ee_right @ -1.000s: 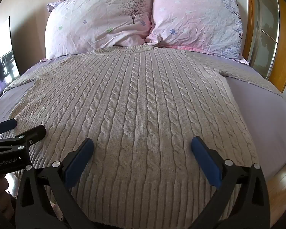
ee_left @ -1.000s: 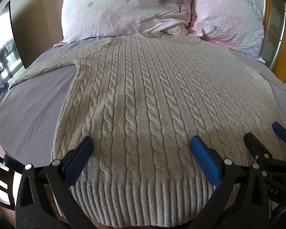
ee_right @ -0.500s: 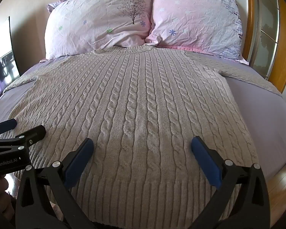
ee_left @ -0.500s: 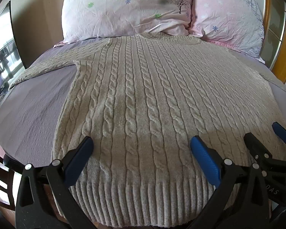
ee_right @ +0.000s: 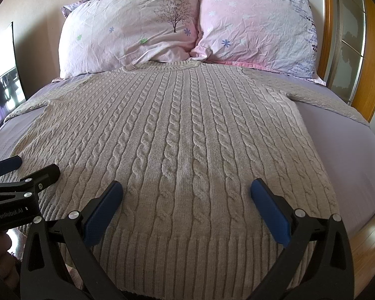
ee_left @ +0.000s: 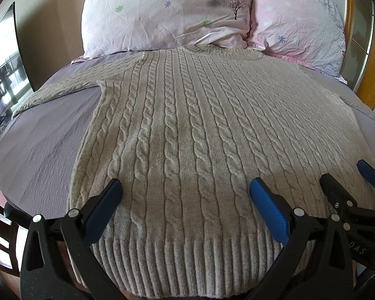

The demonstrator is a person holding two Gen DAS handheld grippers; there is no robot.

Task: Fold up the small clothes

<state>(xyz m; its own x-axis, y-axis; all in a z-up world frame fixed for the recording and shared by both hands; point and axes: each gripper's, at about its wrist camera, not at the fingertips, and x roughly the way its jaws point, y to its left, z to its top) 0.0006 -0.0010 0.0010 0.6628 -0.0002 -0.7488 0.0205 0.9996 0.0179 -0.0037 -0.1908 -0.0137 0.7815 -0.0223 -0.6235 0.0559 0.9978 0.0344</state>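
A beige cable-knit sweater [ee_left: 187, 130] lies flat and face up on the bed, neck toward the pillows, sleeves spread to both sides; it also shows in the right wrist view [ee_right: 182, 135]. My left gripper [ee_left: 185, 192] is open and empty, hovering over the ribbed hem near the sweater's left side. My right gripper [ee_right: 186, 195] is open and empty over the hem near its right side. The right gripper shows at the right edge of the left wrist view [ee_left: 347, 182]. The left gripper shows at the left edge of the right wrist view [ee_right: 30, 170].
The bed has a lilac sheet [ee_left: 42, 135]. Two pink flowered pillows [ee_right: 127, 30] [ee_right: 257, 25] lean at the head. A wooden frame with glass panels [ee_right: 350, 37] stands on the right. A dark screen [ee_left: 5, 57] stands on the left. Wood floor [ee_right: 372, 235] shows beyond the bed's right edge.
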